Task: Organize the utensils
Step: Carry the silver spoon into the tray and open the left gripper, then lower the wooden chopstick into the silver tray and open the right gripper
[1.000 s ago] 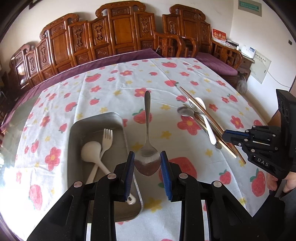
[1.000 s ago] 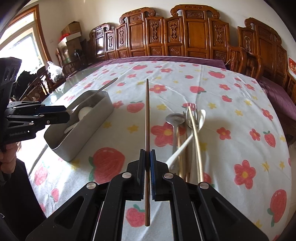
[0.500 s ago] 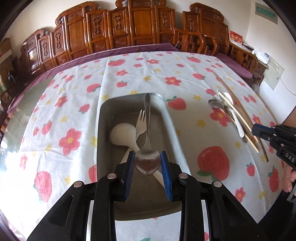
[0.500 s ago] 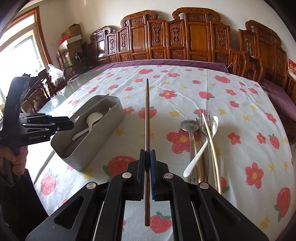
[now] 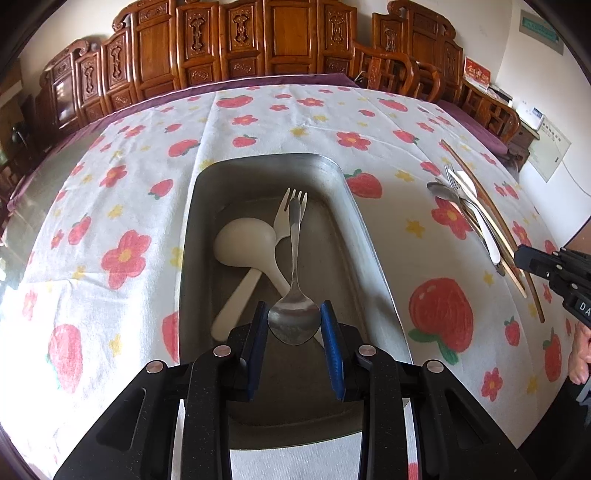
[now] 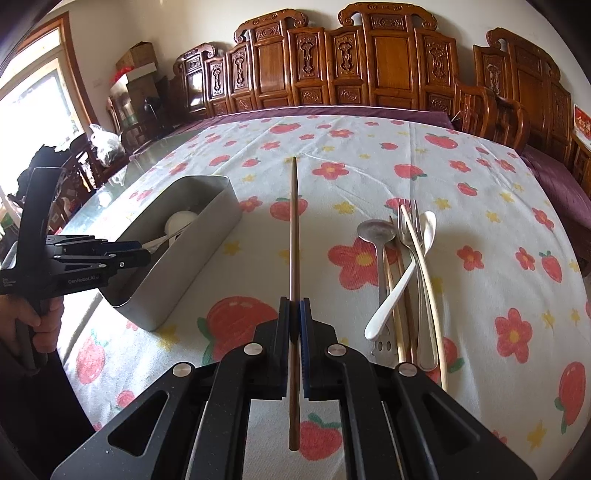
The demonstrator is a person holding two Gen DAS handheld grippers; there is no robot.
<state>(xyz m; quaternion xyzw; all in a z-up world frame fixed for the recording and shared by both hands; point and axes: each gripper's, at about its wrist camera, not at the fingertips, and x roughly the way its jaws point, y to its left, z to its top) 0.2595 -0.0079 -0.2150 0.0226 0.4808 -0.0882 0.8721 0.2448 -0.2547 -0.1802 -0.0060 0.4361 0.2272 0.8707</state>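
Plainly read "GenRobot.AI" in pale letters on the side of the left gripper (image 6: 146, 252), at the left edge of the right wrist view. Made out only "DA" on the body of the right gripper (image 5: 521, 256), cut off by the right edge of the left wrist view. Could not read the gold characters on the red card (image 5: 477, 72) or the green wall sign (image 5: 537, 27), both at upper right.

Found the left gripper clamped on the bowl of one metal spoon (image 5: 294, 258), handle pointing away, low over the steel tray (image 5: 190, 236) at the centre of the frame. Found the right gripper closed tight on one brown chopstick (image 6: 293, 221), held above the strawberry tablecloth (image 6: 406, 147), just right of the tray.

Counted two pieces lying in the tray: one white spoon (image 5: 243, 245) and one fork (image 5: 282, 221), crossing each other.

Counted in the pile right of centre in the right wrist view: one grey metal spoon (image 6: 375, 230), one white spoon (image 6: 395, 291), one fork (image 6: 410, 229), and at least three pale chopsticks (image 6: 430, 295), all overlapping; could not settle the exact chopstick number.
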